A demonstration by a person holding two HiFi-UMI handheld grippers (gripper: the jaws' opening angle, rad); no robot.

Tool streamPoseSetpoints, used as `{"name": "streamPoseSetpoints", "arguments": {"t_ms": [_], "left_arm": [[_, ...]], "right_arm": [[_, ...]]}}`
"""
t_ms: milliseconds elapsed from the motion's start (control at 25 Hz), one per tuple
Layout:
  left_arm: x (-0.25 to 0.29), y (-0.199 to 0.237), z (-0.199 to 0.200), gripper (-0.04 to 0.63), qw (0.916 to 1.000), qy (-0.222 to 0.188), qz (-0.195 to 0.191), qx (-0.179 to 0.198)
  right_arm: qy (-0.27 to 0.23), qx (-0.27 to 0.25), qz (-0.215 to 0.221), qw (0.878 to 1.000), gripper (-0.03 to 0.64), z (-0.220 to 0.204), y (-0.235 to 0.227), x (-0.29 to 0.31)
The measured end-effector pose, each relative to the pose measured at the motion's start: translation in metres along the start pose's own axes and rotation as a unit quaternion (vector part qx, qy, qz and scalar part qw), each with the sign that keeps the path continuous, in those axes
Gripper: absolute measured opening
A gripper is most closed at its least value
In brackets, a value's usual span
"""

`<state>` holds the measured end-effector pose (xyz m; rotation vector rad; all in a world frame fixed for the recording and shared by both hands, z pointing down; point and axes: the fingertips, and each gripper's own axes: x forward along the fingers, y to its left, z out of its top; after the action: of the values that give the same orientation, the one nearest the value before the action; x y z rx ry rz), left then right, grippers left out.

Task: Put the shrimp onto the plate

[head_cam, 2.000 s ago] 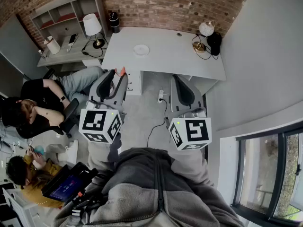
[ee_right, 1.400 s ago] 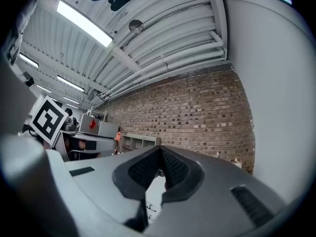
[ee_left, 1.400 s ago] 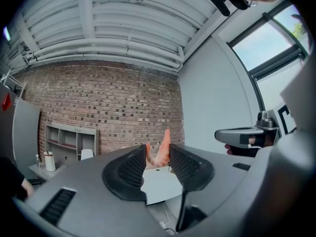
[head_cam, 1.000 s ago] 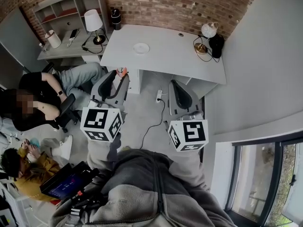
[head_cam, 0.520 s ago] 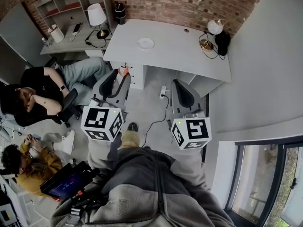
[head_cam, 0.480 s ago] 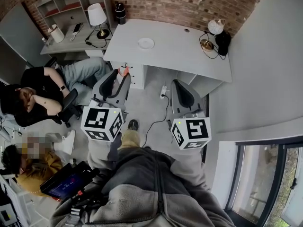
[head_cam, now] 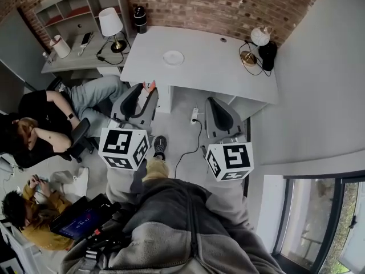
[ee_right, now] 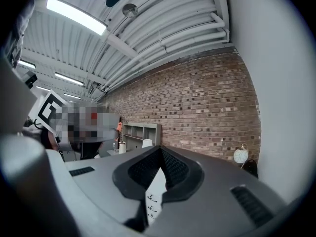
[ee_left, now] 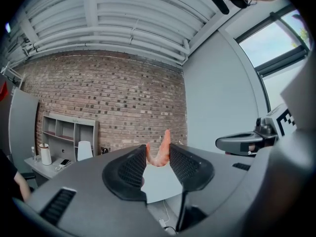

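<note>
One pale orange-pink shrimp (ee_left: 161,149), curved into a V, is pinched between the jaws of my left tongs (ee_left: 158,157), its base hidden behind the pads. My right tongs (ee_right: 159,152) are closed on nothing. At 12 o'clock on the desk (head_cam: 217,67) lies the white plate (head_cam: 173,57), too small to show detail.

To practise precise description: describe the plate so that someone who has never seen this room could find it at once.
Against the brick wall stands a large white desk. The plate lies on its left half in the head view, toward the wall. It is the only small, flat, round white thing there; the globe lamp stands far off at the right corner.
</note>
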<state>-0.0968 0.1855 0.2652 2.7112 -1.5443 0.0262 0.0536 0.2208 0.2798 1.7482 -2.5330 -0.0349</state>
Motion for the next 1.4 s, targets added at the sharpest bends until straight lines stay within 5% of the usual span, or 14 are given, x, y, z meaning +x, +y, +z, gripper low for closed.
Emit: {"name": "streamPoseSetpoints", "arguments": {"t_ms": [1400], "left_arm": [[0.215,0.145,-0.048,0.153,0.9959,0.071,-0.019,-0.052]], "right_arm": [[0.096,0.007,0.012,0.995,0.000,-0.034,-0.059,0.252]]}}
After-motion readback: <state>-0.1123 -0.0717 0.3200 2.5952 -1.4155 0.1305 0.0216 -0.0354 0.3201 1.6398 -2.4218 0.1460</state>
